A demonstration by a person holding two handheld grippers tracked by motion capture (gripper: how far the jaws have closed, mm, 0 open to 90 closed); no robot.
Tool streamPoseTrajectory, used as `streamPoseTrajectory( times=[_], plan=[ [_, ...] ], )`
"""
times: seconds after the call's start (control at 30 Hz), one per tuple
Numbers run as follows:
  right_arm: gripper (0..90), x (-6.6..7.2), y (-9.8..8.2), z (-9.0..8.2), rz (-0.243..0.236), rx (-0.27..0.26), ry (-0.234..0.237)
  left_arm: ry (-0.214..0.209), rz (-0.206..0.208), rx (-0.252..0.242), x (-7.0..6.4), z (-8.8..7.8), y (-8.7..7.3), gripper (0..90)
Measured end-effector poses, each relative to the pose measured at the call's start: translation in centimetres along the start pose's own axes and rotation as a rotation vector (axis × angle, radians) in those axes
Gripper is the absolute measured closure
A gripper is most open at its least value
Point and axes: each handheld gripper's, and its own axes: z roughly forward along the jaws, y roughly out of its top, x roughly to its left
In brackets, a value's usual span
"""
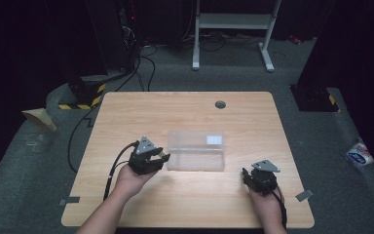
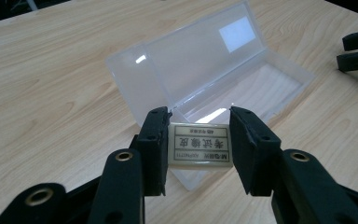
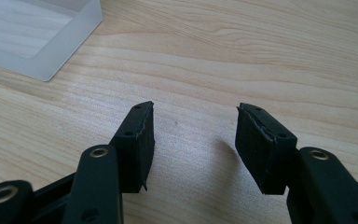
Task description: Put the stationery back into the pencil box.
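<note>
Overhead, wooden table (image 1: 185, 105) in dark room; left tool (image 2: 199, 140) grips eraser (image 2: 199, 150), right tool (image 3: 193, 135) spread, empty.

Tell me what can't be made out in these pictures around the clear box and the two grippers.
- Eraser in the left gripper: its ends are covered by the jaws in the left gripper view; the label print is too small to read.
- Clear plastic box: only a corner enters the right gripper view, cut off by the frame edge.
- High view: the eraser is a pale speck, too small to identify.
</note>
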Motion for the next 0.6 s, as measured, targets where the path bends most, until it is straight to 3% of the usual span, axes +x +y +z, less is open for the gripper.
streamPoseTrajectory(
  times=[0.37,0.6],
  plan=[
    [46.6,0.0,0.0,0.0,-0.002,-0.001,0.002,-0.008,0.010,0.044,0.4,2.5,0.2,58.6],
    [46.6,0.0,0.0,0.0,-0.003,-0.001,0.006,-0.028,0.022,0.064,0.0,4.1,-0.1,58.6]
  ],
)
